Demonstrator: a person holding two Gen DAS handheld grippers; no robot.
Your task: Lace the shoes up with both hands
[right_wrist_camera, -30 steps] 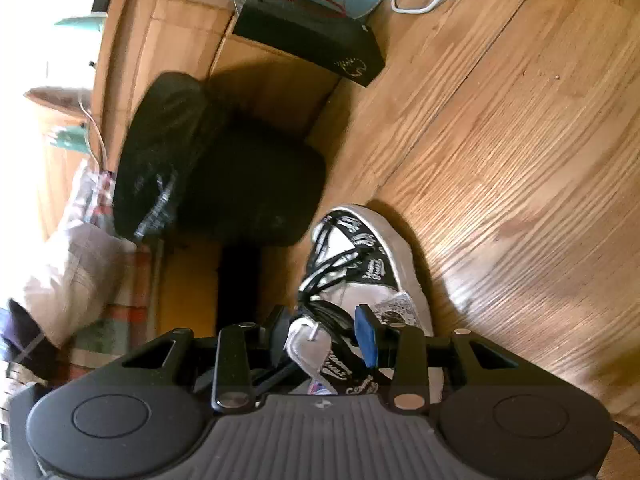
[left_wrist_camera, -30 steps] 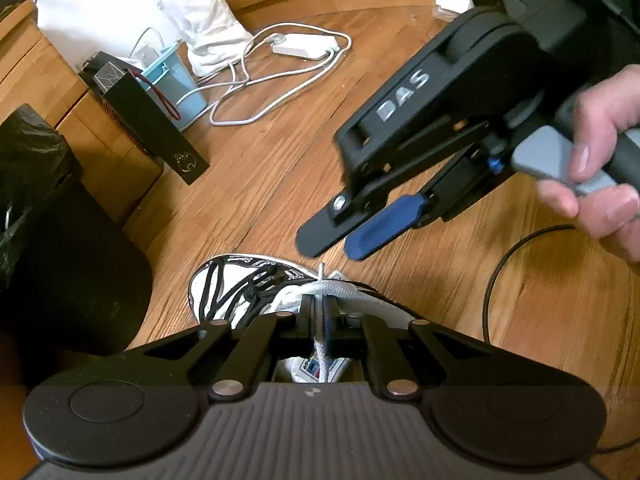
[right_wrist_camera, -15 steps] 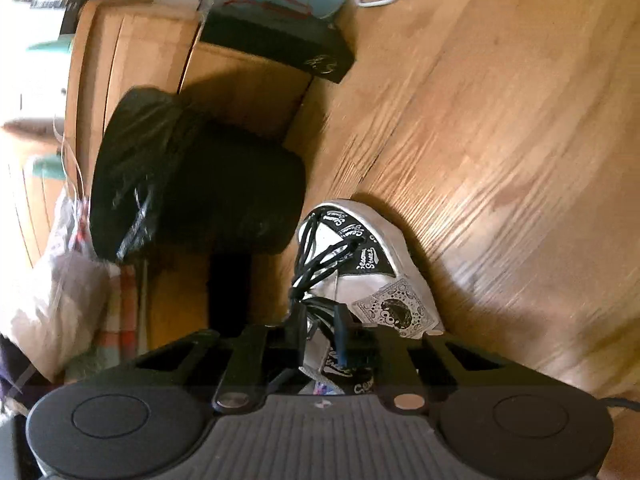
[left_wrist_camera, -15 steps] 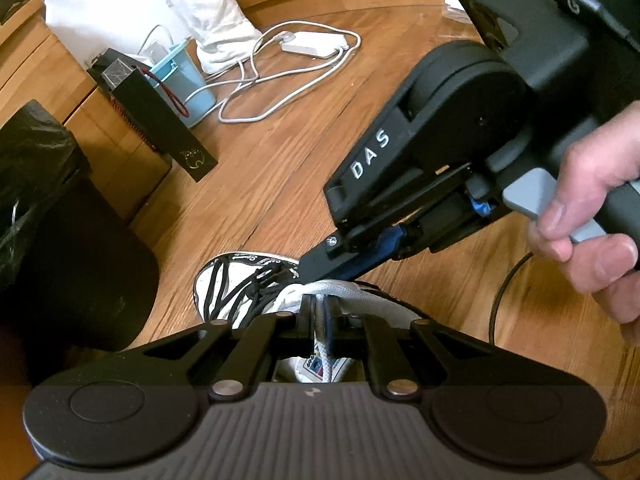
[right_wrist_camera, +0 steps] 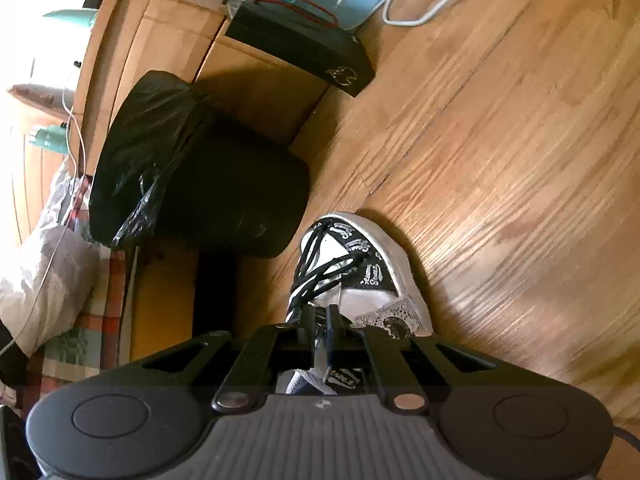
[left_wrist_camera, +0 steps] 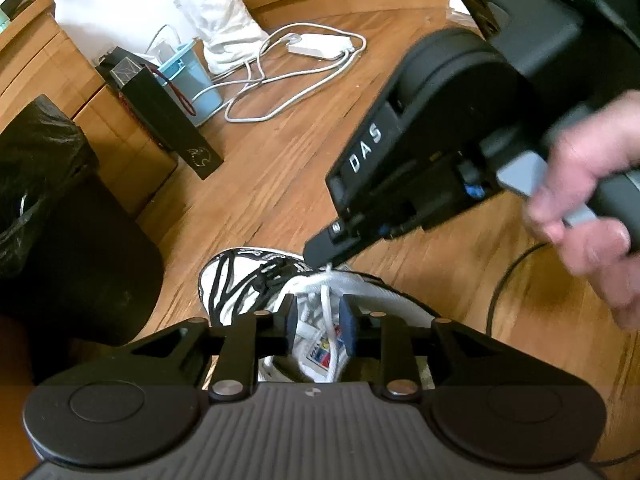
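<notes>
Since a second ago our right gripper (left_wrist_camera: 320, 254) has swung down from above the shoe and its jaws have just been closing, now pinched together on the tip of the thin white lace (left_wrist_camera: 327, 300). Our left gripper (left_wrist_camera: 319, 322) has meanwhile been opening: its blue pads (left_wrist_camera: 347, 326) now stand apart on either side of the lace, no longer pressing it (a handover, we judge).

That lace runs up between the left pads to the right gripper's tip. It looks light, limp and a little slick, so we would hold it near its stiff end.

Beneath both grippers sits the white canvas sneaker with black printed panels and black cross-lacing (right_wrist_camera: 360, 264), on the wooden plank floor (right_wrist_camera: 500, 160), just beside the black bin lined with a black plastic bag (right_wrist_camera: 192, 168). Soft and light as it is, we expect the sneaker to shift under any hard tug.
</notes>
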